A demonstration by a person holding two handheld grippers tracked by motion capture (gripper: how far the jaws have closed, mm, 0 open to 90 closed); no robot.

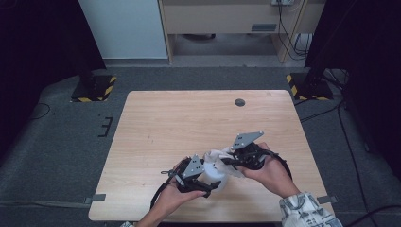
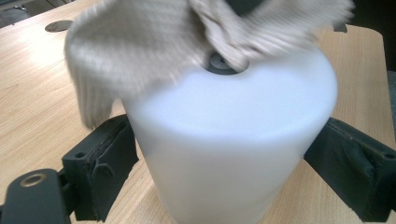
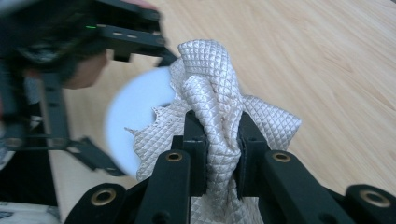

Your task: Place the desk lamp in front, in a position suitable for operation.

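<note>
Overhead forward-down view; two close tool-mounted views, shared cloth (image 3: 215,93).

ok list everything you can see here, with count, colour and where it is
white cup: 1, white, plastic-looking, near edge of the table, clamped between the left tongs' pads
cloth: 1, beige, quilted weave, bunched, draped over the cup's top, pinched by the right tongs
table: 1, light wood, centre of the high view
cable port: 1, dark round, far right part of the table top
floor stands: 2, black with yellow-black striped bases, beyond the table's far corners
cabinet: 1, pale wood, back wall
left tongs: 1, black with grey plate, shut on the cup
right tongs: 1, black with grey plate, shut on the cloth
hands: 2, near table edge, patterned sleeve on the right
</note>
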